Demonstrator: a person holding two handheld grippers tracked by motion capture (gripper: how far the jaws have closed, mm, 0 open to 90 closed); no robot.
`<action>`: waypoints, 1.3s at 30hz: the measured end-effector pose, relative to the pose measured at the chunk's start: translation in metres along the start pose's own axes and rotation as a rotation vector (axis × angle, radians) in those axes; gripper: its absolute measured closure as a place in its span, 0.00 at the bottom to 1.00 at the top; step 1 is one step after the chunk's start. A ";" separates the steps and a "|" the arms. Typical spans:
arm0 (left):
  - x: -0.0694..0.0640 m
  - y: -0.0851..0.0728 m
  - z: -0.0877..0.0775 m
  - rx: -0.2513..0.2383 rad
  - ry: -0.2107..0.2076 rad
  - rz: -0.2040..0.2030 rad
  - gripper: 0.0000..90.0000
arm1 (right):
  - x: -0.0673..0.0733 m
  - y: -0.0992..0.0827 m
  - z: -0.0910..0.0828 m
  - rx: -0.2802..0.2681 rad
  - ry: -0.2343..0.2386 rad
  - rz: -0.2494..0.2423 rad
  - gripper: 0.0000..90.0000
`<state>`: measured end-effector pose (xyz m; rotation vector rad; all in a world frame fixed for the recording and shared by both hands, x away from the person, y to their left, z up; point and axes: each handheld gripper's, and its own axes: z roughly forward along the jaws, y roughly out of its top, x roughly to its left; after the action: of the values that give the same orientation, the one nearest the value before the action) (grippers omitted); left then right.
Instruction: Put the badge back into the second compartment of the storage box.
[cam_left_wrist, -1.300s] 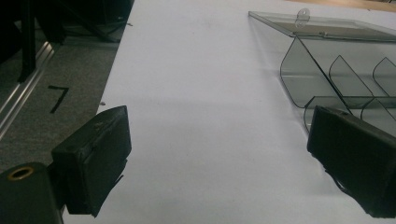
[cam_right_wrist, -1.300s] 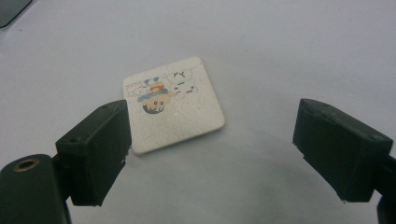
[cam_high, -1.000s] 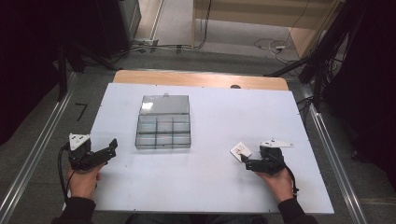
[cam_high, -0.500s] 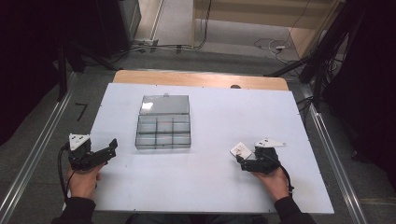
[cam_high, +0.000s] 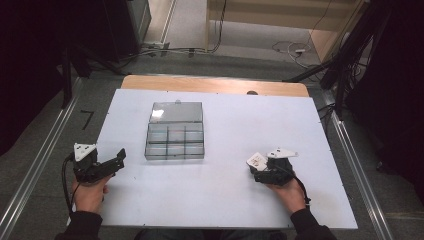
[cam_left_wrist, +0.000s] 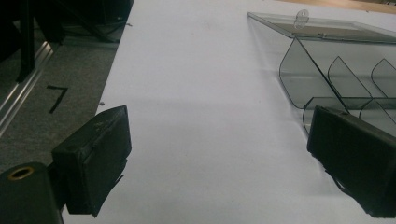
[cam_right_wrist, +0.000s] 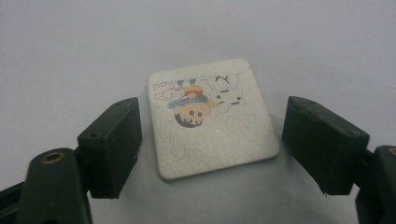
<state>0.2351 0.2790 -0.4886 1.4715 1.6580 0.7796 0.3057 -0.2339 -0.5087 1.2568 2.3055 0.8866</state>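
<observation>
Lettering on the card (cam_right_wrist: 212, 116) beside its cartoon print is too small to read. You hold your right gripper (cam_right_wrist: 212, 149) spread wide around this pale, round-cornered square, flat near the table's (cam_high: 225, 200) right front corner. Your left gripper (cam_high: 112, 162) gapes empty by the left edge, beside the clear compartment box (cam_high: 175, 135).

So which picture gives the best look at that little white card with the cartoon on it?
The right gripper view: the card lies flat between the open tool's jaws, its cartoon print plain. The high view shows it as a small white square at the right tool.
</observation>
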 end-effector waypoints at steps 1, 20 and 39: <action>0.000 0.000 0.000 0.000 0.000 0.000 0.07 | 0.000 0.000 0.000 -0.002 0.003 -0.006 0.25; 0.001 0.001 -0.001 -0.009 -0.001 -0.014 0.08 | 0.002 0.001 -0.004 -0.020 0.024 -0.006 0.35; 0.001 0.001 -0.001 -0.009 -0.016 -0.026 0.08 | 0.020 0.021 -0.011 -0.060 0.087 -0.014 0.35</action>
<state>0.2346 0.2805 -0.4874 1.4441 1.6561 0.7578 0.3015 -0.2123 -0.4871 1.1978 2.3327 1.0174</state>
